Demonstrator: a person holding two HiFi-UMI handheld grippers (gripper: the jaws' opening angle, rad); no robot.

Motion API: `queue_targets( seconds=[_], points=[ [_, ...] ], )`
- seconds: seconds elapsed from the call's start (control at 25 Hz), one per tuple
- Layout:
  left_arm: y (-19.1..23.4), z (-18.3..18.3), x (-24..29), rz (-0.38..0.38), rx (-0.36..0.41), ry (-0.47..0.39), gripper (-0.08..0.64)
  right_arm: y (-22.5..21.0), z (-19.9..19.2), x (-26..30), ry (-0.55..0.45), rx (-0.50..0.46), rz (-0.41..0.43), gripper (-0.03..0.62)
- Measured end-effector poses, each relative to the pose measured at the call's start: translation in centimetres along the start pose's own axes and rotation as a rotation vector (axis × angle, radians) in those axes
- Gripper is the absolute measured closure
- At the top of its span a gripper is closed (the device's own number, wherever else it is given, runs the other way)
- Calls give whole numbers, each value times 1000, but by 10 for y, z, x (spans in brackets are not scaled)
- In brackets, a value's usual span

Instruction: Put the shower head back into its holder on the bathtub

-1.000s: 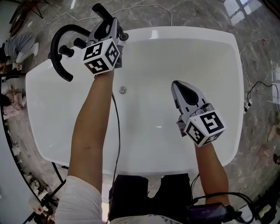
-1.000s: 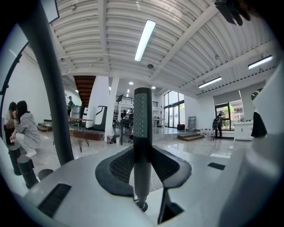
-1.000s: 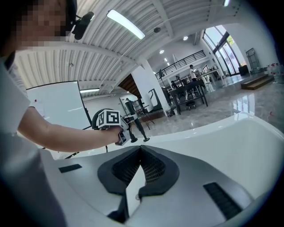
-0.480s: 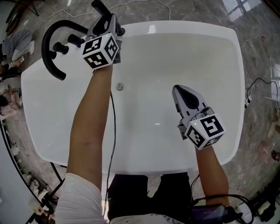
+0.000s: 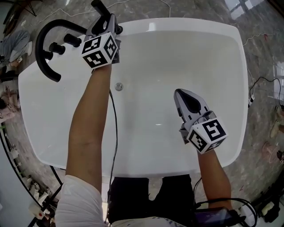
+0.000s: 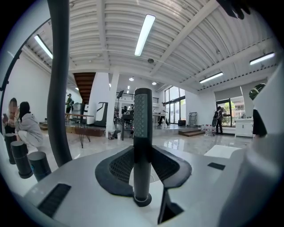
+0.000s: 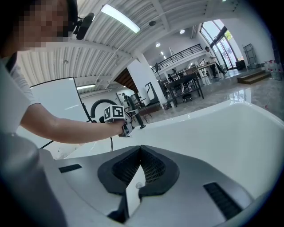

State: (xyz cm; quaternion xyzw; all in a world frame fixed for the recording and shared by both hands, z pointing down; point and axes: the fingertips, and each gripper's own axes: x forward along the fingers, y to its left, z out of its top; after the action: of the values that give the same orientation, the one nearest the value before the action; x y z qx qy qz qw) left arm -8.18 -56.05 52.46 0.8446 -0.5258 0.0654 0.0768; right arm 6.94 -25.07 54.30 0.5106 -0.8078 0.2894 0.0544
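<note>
Left gripper (image 6: 142, 153): pinching the shower head (image 6: 142, 119), its handle upright between the jaws.
Tap (image 6: 60, 88): left of those jaws; holder unseen.
Right gripper (image 7: 141, 148): pressed together, empty, farther off.

Shower head (image 5: 100, 9) partly hidden

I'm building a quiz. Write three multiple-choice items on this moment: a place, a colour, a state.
1. Where is the right gripper? A) over the white inside of the bathtub B) on a shelf C) inside a sink
2. What colour is the curved tap pipe? A) chrome B) white C) black
3. How is the left gripper? A) open, empty B) shut on the shower head C) shut on a cloth
Answers: 1 A, head view shows it above the basin; 2 C, the arch at the tub's corner is black; 3 B, its pads clamp the dark handle.
</note>
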Motion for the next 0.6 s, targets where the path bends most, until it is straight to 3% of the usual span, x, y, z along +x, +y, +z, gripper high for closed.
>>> queue_targets(
  seconds=[0.24, 0.6],
  points=[
    [-3, -16, -2, -5, 16, 32, 430, 6, -10, -1, 17, -6, 8, 585],
    [-4, -12, -11, 3, 53, 59, 418, 17, -17, -10, 26, -10, 4, 586]
  ],
)
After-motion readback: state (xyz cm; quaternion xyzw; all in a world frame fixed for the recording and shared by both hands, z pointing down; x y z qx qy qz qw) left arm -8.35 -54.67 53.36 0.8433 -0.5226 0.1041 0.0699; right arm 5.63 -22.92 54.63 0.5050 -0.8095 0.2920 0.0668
